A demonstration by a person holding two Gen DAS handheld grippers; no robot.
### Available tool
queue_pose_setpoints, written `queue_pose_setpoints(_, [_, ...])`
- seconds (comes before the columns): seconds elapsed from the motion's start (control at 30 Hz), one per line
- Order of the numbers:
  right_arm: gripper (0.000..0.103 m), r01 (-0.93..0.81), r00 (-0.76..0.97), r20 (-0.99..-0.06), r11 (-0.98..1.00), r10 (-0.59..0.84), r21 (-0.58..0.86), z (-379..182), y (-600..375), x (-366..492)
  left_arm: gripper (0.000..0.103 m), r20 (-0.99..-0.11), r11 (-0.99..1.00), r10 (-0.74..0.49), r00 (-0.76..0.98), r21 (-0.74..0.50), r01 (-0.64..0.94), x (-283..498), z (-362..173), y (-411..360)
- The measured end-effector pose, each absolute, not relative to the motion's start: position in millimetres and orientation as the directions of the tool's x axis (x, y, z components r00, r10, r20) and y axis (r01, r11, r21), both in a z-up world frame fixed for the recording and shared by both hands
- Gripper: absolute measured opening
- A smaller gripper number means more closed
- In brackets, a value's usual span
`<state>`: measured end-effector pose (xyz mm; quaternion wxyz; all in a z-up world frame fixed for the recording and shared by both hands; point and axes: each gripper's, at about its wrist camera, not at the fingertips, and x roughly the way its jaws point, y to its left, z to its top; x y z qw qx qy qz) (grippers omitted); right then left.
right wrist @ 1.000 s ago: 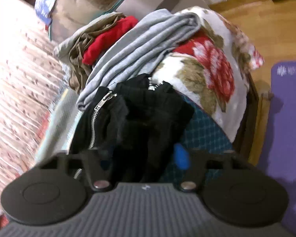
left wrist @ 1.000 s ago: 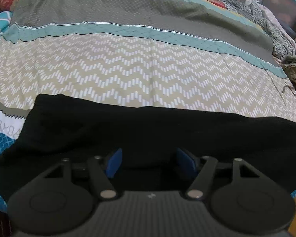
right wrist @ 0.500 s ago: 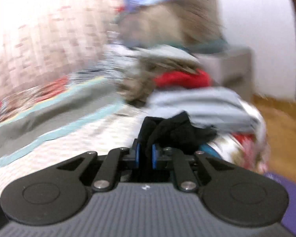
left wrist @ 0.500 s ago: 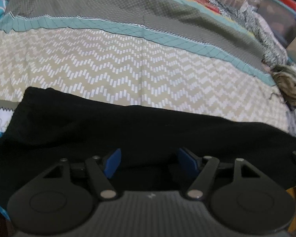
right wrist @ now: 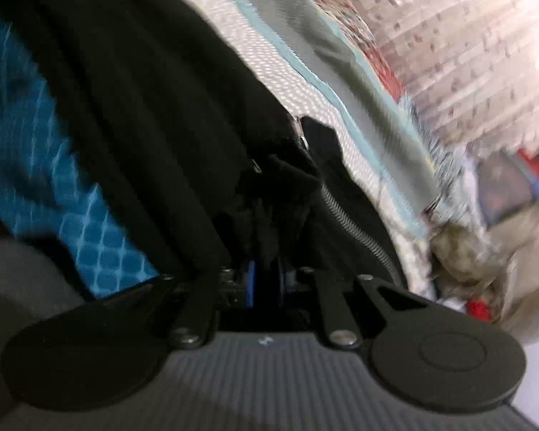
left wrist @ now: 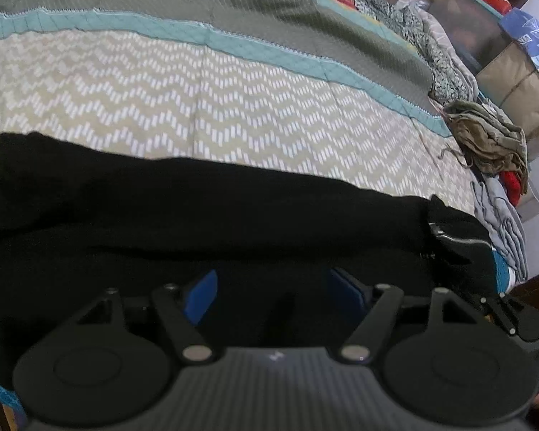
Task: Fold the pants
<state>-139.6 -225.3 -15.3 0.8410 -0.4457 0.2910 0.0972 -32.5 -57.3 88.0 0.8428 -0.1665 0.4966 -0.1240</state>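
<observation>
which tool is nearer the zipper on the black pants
Right. The right tool is shut on the pants just below the zipper. The left tool is open over mid-fabric, with the zipper far to its right.

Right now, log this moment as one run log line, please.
step: fold pants | left gripper: open over black pants | right gripper: shut on black pants by zipper | surface: quilt

A home bedroom: a bed covered by a quilted bedspread (left wrist: 233, 107) with chevron and teal bands fills the view, rumpled clothes (left wrist: 485, 136) heaped at 3 o'clock, patterned curtains (right wrist: 467, 54) hanging at 1 o'clock.
</observation>
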Motion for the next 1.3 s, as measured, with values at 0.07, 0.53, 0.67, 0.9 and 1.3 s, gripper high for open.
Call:
queue_pose_setpoints(0.07, [0.022,-0.428,0.793,-0.606,0.648,-0.066,-0.630,-3,-238,-139,0.071,-0.797,0.911,-0.382,0.469,-0.409,0.047,-31,88,-60])
queue_pose_setpoints(0.53, [0.029,-0.115,0.790,-0.574,0.972,0.215,0.207,64,-322,-90,0.073,-0.816,0.931,-0.364,0.449,-0.323,0.170,-25,100,-127])
queue_pose_setpoints(0.67, [0.029,-0.163,0.664,-0.672,0.940,0.328,0.299,29,-298,-80,0.073,-0.840,0.946,-0.314,0.442,-0.234,0.226,-30,100,-151])
queue_pose_setpoints(0.9, [0.031,-0.170,0.777,-0.544,0.938,0.316,0.303,55,-334,-118,0.073,-0.821,0.910,-0.367,0.436,-0.222,0.349,-21,120,-192])
queue_pose_setpoints(1.3, [0.053,0.190,0.799,-0.569,0.814,0.197,0.549,8,-435,-111,0.069,-0.834,0.863,-0.404,0.376,-0.212,0.458,-2,93,-288])
